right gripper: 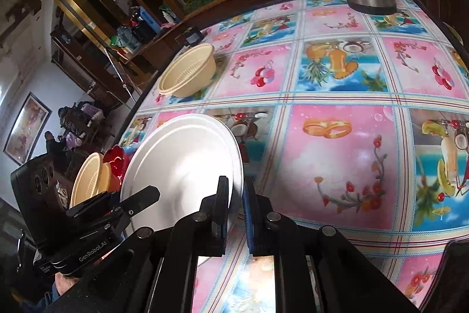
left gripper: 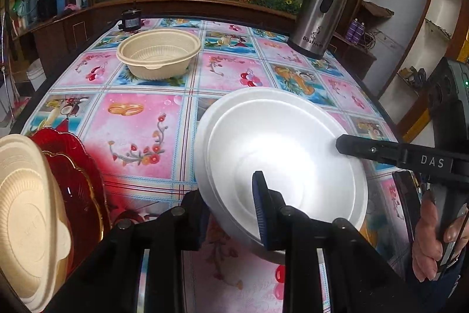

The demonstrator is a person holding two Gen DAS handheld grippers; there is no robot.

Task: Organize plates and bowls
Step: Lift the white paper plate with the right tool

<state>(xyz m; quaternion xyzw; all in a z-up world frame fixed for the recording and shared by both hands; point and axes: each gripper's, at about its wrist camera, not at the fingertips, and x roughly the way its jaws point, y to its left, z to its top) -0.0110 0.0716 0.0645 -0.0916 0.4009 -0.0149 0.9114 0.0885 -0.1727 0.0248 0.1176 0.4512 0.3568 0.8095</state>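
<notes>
White plates [left gripper: 281,154], apparently two nested, are held tilted above the worktop [left gripper: 140,119]: left gripper [left gripper: 231,210] and right gripper [right gripper: 236,207] each have jaws closed on opposite rims. Step in hand appears to be carrying them; next they need setting down, probably beside the red plate [left gripper: 79,181] and beige bowl [left gripper: 29,210].

plates [left gripper: 281,154]: plain white
bowl [left gripper: 159,53]: beige, ribbed inside
dish [left gripper: 79,184]: deep red — thin gold edge
table [left gripper: 140,137]: pink and blue squares — flowers, fruit, gold rings
flask [left gripper: 318,13]: steel grey, black lid
fingers [left gripper: 259,207]: black, blue pads
</notes>
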